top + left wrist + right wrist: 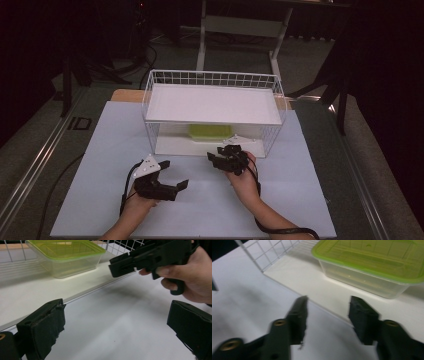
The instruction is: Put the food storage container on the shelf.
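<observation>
Nearest, the left tool (172, 175) hovered over the white counter (100, 200), jaws wide and empty. Just beyond, the right tool (220, 155) gaped empty near the rack's (272, 85) front. Farther, the green-lidded container (210, 131) sat on the lower shelf (175, 146).

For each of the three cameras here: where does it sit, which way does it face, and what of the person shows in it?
High view: above the person's side, facing forward and down on the table and wire rack; both forearms, left tongs, right tongs.
Left gripper view: rides the left tongs, facing the lidded container; the right hand shows.
Right gripper view: rides the right tongs, open, facing the container.
Shared: both gripper views show the container on the rack's lower shelf.
</observation>
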`<state>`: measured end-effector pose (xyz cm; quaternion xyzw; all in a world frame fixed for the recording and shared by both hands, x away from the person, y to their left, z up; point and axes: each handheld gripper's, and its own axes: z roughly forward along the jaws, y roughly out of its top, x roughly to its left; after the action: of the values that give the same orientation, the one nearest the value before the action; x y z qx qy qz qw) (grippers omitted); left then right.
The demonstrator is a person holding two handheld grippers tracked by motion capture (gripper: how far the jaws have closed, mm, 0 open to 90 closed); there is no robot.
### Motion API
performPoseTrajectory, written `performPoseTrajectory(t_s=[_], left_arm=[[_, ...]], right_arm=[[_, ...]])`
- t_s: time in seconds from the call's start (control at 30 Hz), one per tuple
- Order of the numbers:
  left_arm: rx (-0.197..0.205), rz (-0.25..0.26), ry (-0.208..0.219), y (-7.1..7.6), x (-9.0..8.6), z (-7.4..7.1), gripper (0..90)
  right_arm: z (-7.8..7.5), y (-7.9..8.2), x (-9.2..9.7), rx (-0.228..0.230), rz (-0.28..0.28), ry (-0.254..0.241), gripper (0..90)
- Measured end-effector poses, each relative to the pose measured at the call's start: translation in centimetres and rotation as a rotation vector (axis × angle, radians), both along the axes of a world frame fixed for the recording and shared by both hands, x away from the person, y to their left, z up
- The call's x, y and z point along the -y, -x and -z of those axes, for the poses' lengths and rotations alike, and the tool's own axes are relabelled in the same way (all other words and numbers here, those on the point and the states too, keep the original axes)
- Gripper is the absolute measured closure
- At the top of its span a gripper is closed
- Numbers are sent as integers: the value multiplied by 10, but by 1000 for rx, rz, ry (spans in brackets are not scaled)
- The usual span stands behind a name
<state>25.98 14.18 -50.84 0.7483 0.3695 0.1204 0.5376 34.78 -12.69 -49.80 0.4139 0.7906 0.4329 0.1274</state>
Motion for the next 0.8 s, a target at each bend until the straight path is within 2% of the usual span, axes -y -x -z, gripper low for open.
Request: performPoseTrajectory(t_s=[0.03,0.07,0.1,0.13,0.23,0.33,0.4,0.47,0.67,0.8], left_arm=[[2,1,4,0,0,0,25],[2,2,6,0,0,-1,25],[2,5,4,0,0,-1,25],[1,11,7,0,0,-2,25],[-3,36,32,-1,0,-3,25],[-5,40,22,0,0,-3,25],[2,44,9,1,0,-4,25],[8,44,-4,3,-1,-6,25],[12,32,-6,7,-13,-9,25],[13,20,-10,10,-21,-11,25]], right_arm=[[-1,2,2,5,-1,-2,452],[-2,5,4,12,-1,-9,393],[-2,7,7,-2,-23,-23,298],[-2,7,7,-2,-23,-23,298],[-1,11,13,-10,-49,-36,210],[-1,15,19,-20,-66,-61,196],[-2,19,23,-17,-72,-56,192],[-4,24,29,-12,-75,-76,191],[-8,37,43,20,-76,-63,191],[-8,42,54,21,-79,-57,190]])
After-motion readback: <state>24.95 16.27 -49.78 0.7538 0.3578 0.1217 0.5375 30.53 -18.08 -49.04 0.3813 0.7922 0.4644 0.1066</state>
